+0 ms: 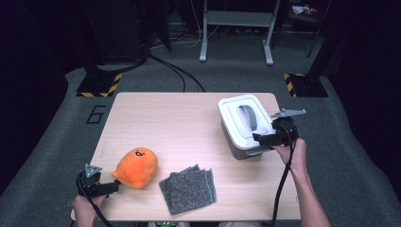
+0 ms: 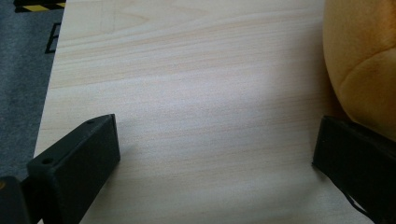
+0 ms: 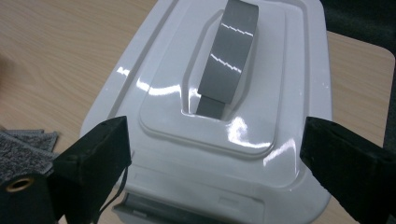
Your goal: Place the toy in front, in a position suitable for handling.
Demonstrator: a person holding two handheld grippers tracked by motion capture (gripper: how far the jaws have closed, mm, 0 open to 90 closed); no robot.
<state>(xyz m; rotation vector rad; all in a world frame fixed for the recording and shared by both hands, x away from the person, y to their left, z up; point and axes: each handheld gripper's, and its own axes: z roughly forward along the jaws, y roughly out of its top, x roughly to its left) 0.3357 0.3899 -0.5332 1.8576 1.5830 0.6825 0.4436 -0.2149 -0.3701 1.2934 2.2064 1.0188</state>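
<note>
Two views, one grey handle (image 3: 229, 51)

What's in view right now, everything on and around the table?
box: 1, white lid with grey handle, table's far right
plush: 1, orange, near left
cloths: a stack, grey, near middle
table: 1, light wood, centre
frame: 1, grey, floor behind table
left gripper: 1, black, open, beside plush
right gripper: 1, black, open, at box's near end
</note>
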